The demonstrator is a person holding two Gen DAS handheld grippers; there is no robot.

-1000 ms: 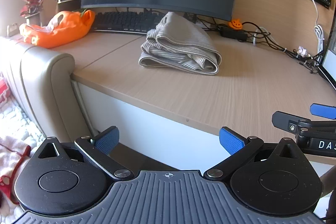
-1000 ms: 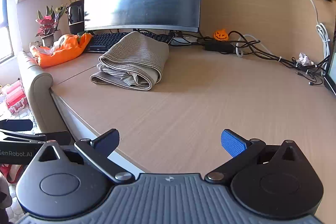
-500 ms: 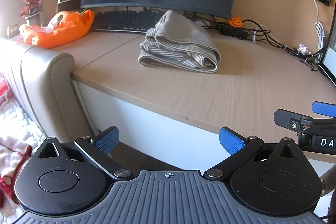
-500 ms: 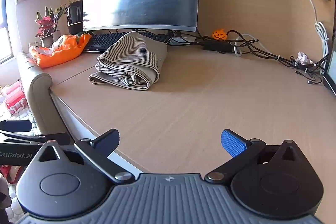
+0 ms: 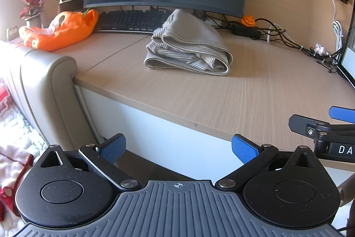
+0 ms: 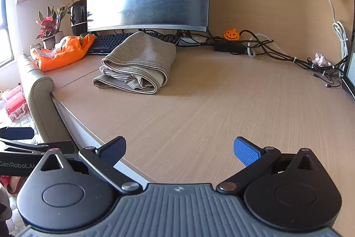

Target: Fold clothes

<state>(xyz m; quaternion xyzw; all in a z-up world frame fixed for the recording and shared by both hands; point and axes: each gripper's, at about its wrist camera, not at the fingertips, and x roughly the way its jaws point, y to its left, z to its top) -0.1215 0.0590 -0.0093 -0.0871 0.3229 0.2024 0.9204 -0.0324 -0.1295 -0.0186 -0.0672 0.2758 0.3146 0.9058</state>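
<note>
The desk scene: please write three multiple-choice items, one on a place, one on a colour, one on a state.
1. Where does the striped garment lie?
A. on the desk, before the keyboard
B. on the floor
C. in a drawer

2. What colour is the cloth beside the plant?
A. blue
B. orange
C. green

3. How is the right hand-held gripper?
A. shut on cloth
B. shut, empty
C. open, empty

Key: 1 A, it rests on the wood; 2 B, bright orange; 3 C, the blue pads stand wide apart.
</note>
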